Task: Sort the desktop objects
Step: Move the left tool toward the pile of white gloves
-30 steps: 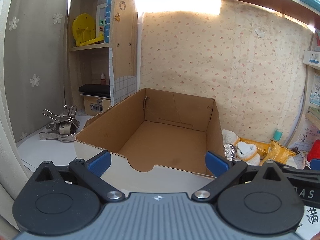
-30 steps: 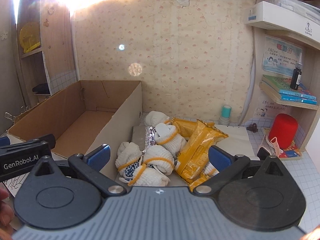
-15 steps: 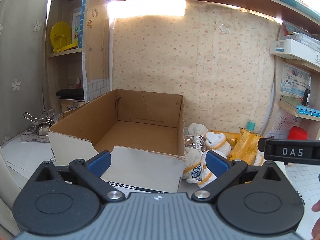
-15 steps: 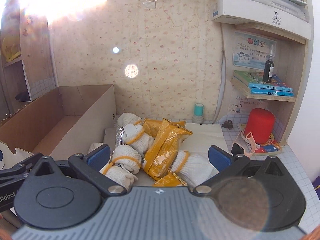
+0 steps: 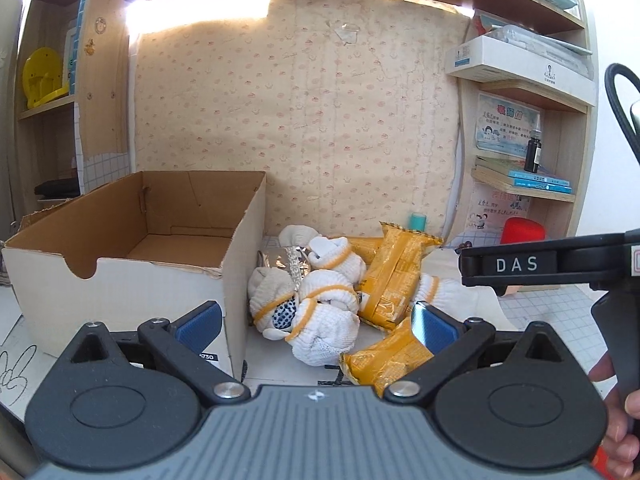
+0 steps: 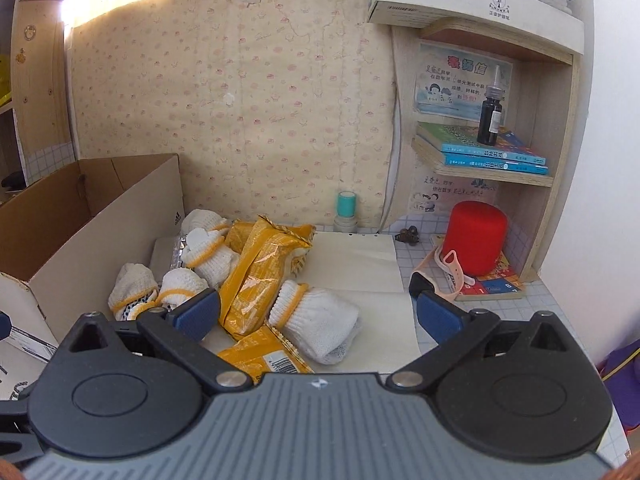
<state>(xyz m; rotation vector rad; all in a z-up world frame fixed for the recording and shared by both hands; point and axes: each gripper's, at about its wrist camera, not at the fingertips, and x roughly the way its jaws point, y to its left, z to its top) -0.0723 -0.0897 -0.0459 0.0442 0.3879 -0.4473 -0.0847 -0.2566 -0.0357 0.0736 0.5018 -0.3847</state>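
Both grippers wide open, empty: left gripper (image 5: pixel 316 322) and right gripper (image 6: pixel 318 312) hovered near glove rolls (image 6: pixel 316 326) and yellow packets (image 6: pixel 260 268), right of cardboard box (image 5: pixel 132 280).

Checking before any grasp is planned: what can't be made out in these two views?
- Cardboard box: near floor hidden by its front wall in the left wrist view; the right wrist view's edge cuts it off.
- Silver packet: mostly buried under glove bundles.
- Yellow snack packets: print too small to read.
- Desk nearest camera: hidden behind each gripper's body.
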